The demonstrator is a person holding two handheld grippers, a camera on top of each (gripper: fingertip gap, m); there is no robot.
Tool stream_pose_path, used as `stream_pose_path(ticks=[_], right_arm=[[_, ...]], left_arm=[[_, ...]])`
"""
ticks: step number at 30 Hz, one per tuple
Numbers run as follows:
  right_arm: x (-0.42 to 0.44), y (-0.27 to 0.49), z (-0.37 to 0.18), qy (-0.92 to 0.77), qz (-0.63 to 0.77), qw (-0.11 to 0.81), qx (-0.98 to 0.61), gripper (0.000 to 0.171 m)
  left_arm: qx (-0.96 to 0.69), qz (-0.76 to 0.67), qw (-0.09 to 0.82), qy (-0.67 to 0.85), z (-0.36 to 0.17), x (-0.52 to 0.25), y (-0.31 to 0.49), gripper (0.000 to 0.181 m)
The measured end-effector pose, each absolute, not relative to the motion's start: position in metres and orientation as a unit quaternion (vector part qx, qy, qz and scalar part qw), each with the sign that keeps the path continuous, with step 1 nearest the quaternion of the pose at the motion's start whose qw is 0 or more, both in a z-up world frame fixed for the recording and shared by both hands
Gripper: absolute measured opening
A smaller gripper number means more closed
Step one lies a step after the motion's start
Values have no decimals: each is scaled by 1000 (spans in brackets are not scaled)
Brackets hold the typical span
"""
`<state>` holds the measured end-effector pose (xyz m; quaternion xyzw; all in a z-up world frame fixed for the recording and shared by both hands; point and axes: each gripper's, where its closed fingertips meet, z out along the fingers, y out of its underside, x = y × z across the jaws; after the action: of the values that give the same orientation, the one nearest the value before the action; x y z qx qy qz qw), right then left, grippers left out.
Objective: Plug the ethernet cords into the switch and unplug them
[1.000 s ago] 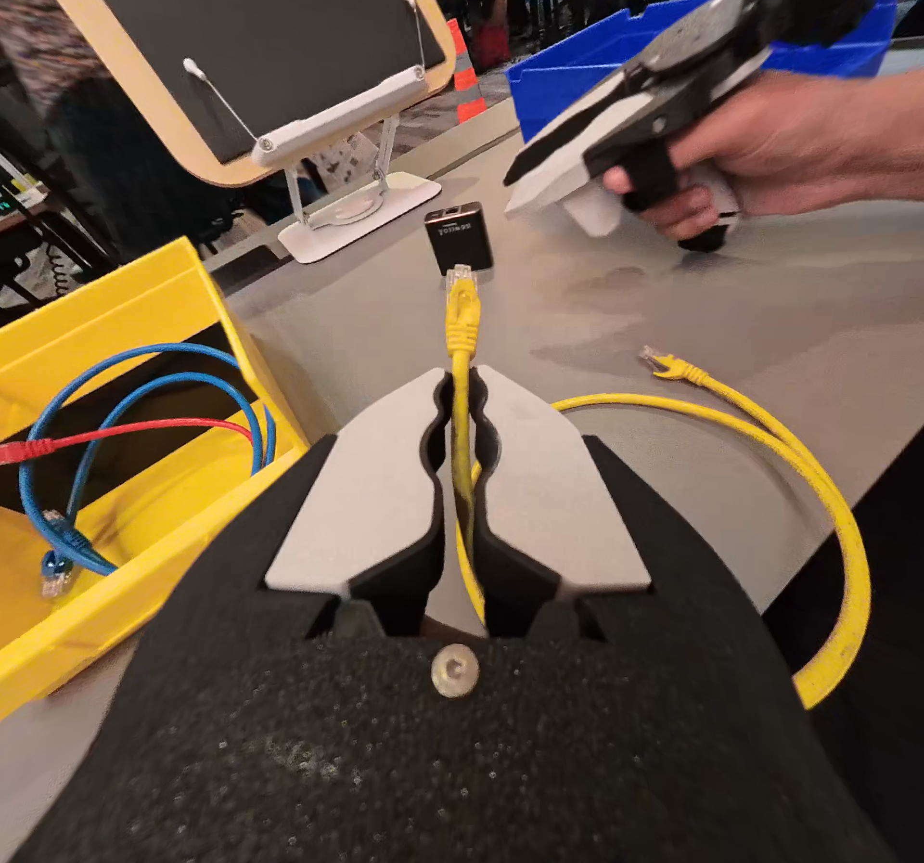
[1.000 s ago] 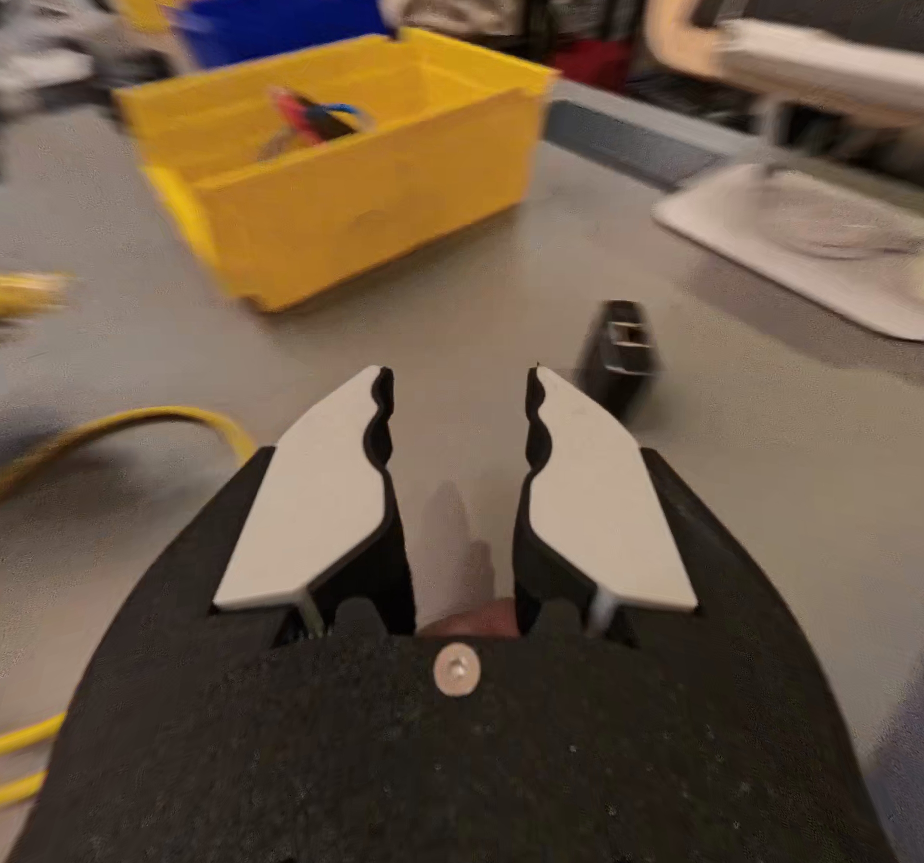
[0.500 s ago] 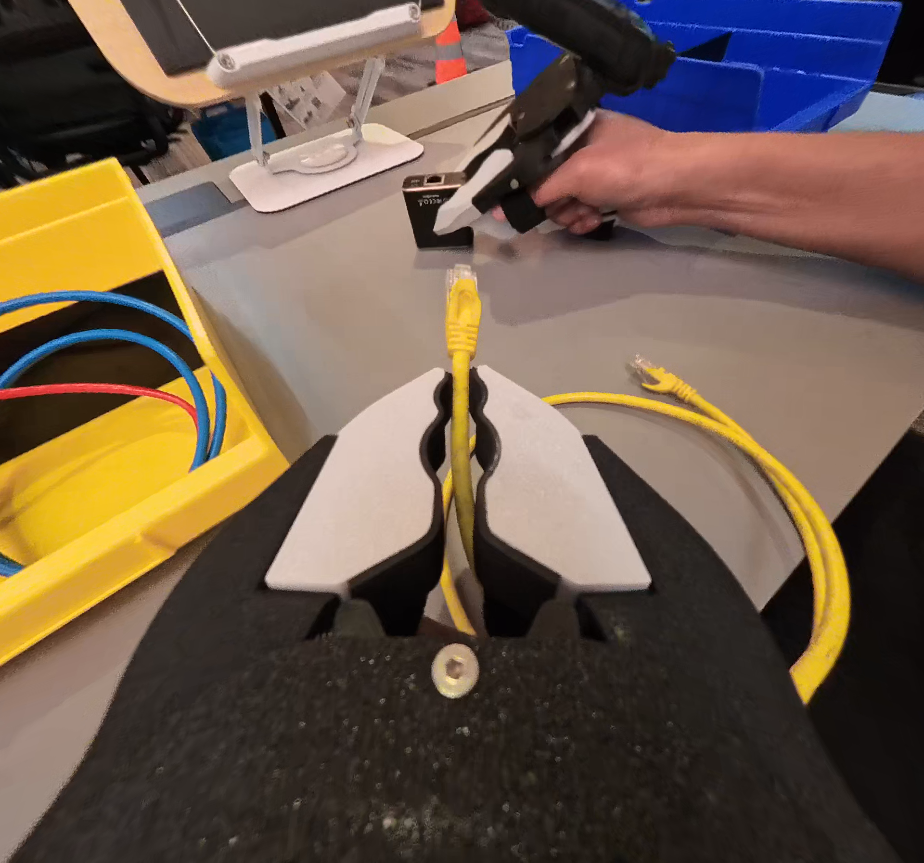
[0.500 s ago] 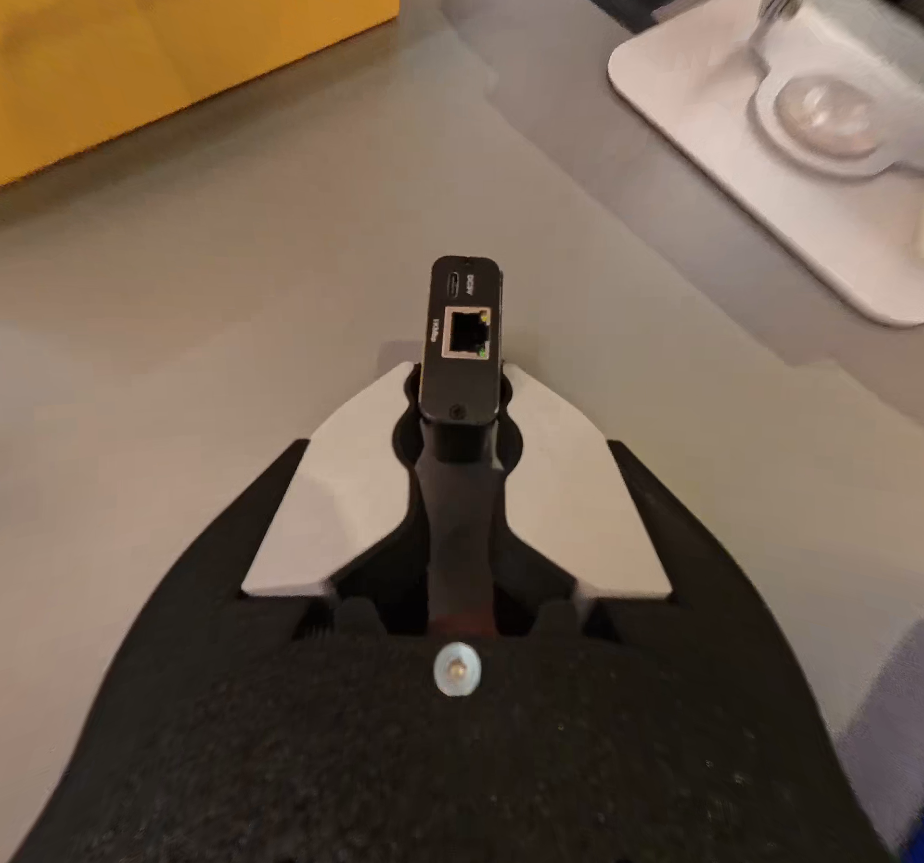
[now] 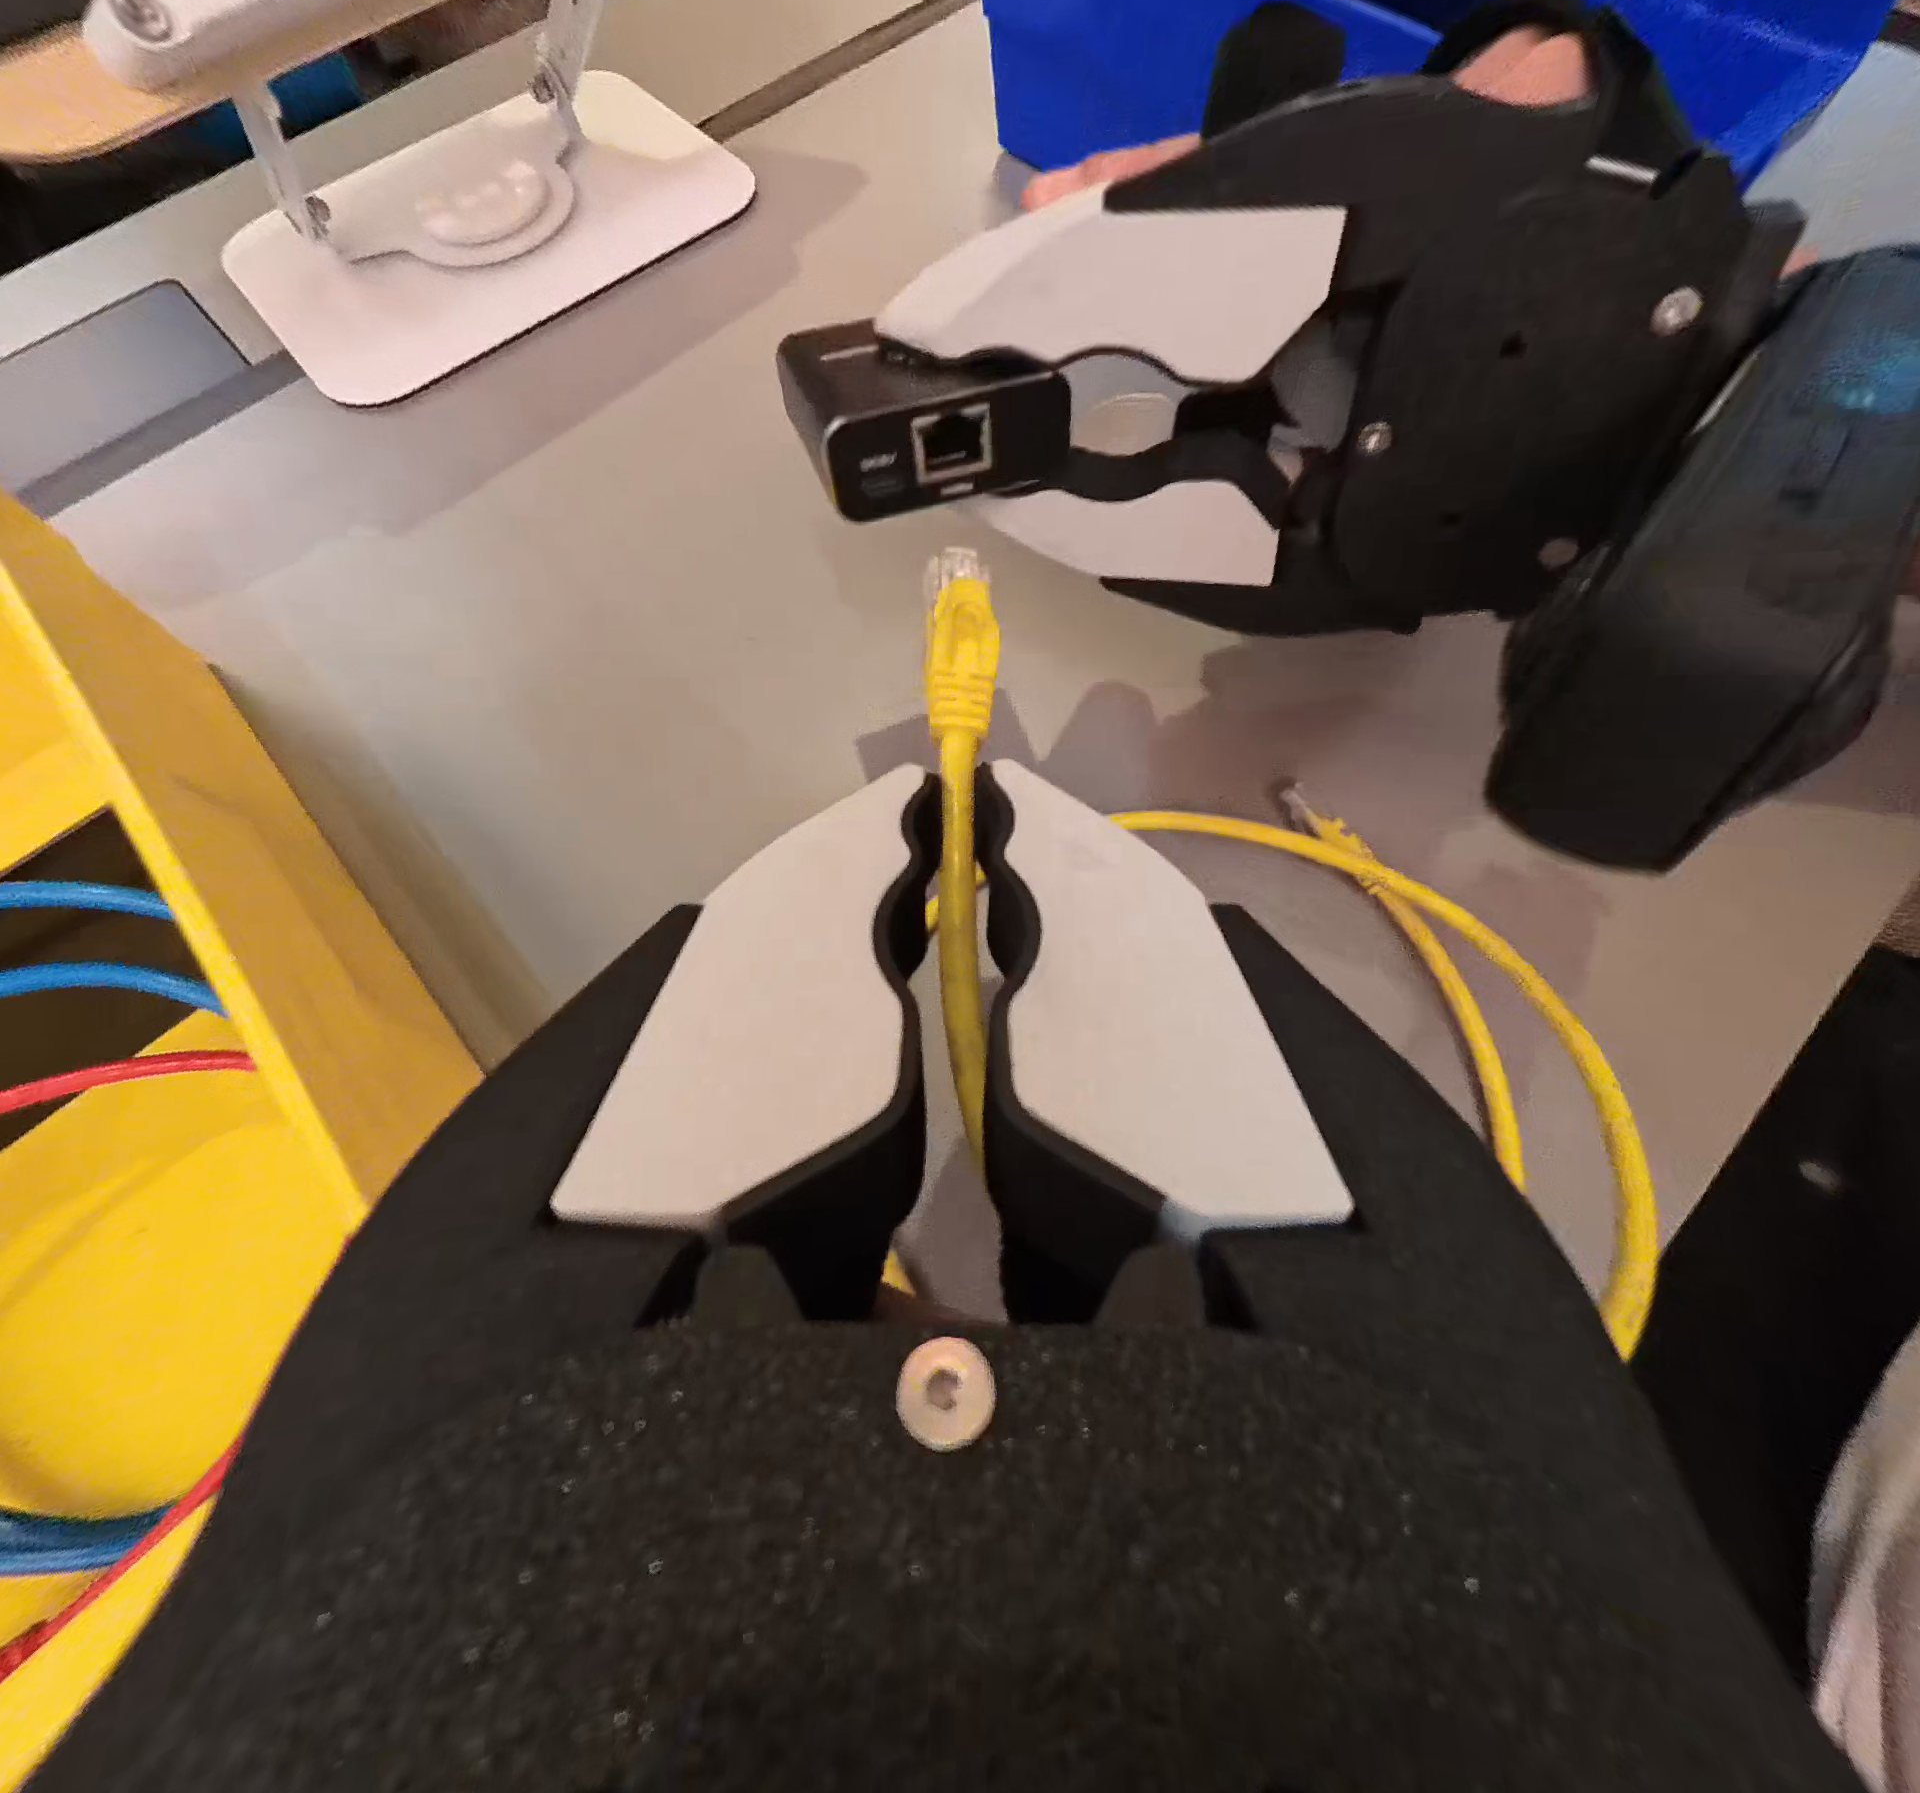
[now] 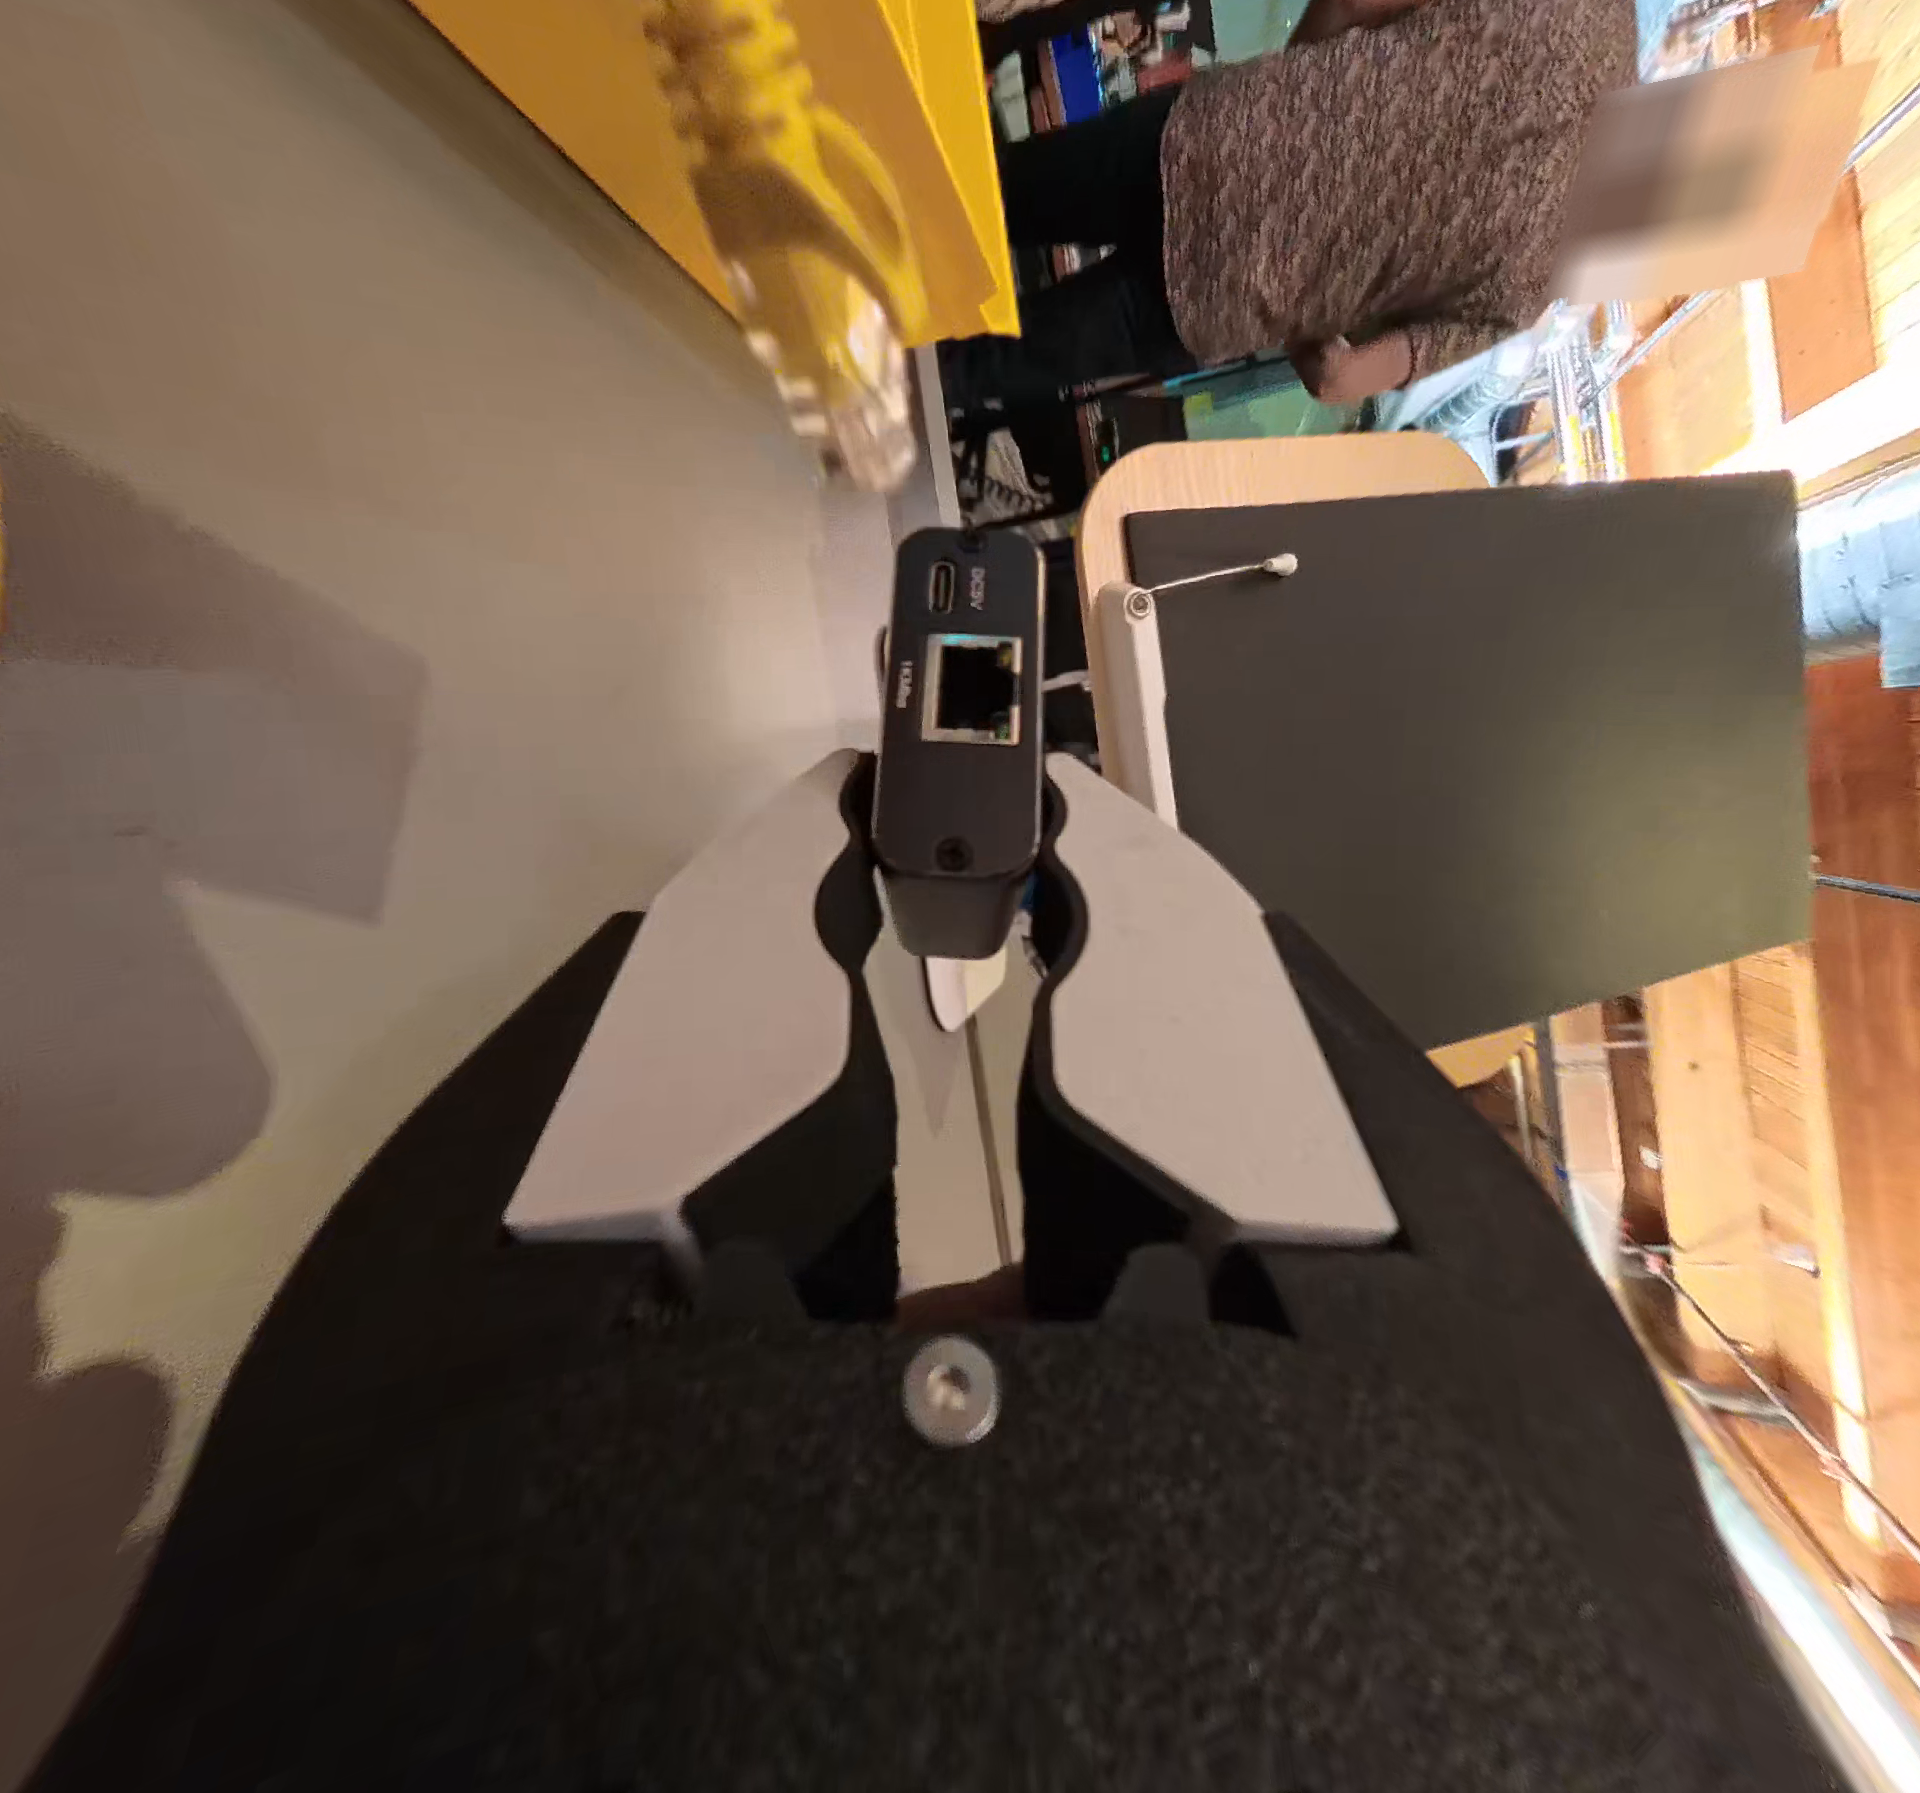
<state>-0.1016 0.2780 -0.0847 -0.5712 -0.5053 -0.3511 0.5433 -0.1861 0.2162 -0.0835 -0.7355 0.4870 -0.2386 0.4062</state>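
Grey worktop [image 5: 623,621] fills the left wrist view, smooth and matte. At its left edge sits a yellow bin [image 5: 156,964] holding blue cords [image 5: 94,943] and a red cord [image 5: 114,1078]. Behind, near the far edge, stands a white stand [image 5: 488,226]. In the middle the left gripper [image 5: 958,798] is clenched on a yellow cord [image 5: 961,964], its plug [image 5: 961,631] pointing forward, just short of the switch [image 5: 925,434] and not touching it. Bare surface lies open between bin and plug. The cord's slack loops on the worktop to the right, its other plug [image 5: 1320,813] lying loose near the front edge. Farther right the right gripper [image 5: 966,434] grasps the black switch clear of the surface, port facing the plug. A blue bin [image 5: 1143,8] stands behind it. In the right wrist view, turned sideways, a person sits in a cluttered room beyond the worktop.
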Motion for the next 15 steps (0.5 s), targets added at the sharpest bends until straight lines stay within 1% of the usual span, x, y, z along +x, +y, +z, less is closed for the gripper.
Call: stream_pose_path(ticks=[1,9,15], right_arm=[[-104,277,-86,-507,-361,535,-571,27],[-117,273,-86,-503,-415,508,-563,27],[-125,271,-93,-514,-428,492,-557,26]], left_arm=[[-735,-233,406,491,-85,-184,214,5],[-752,-255,390,466,-94,-183,216,5],[-754,-262,389,460,-96,-182,217,6]])
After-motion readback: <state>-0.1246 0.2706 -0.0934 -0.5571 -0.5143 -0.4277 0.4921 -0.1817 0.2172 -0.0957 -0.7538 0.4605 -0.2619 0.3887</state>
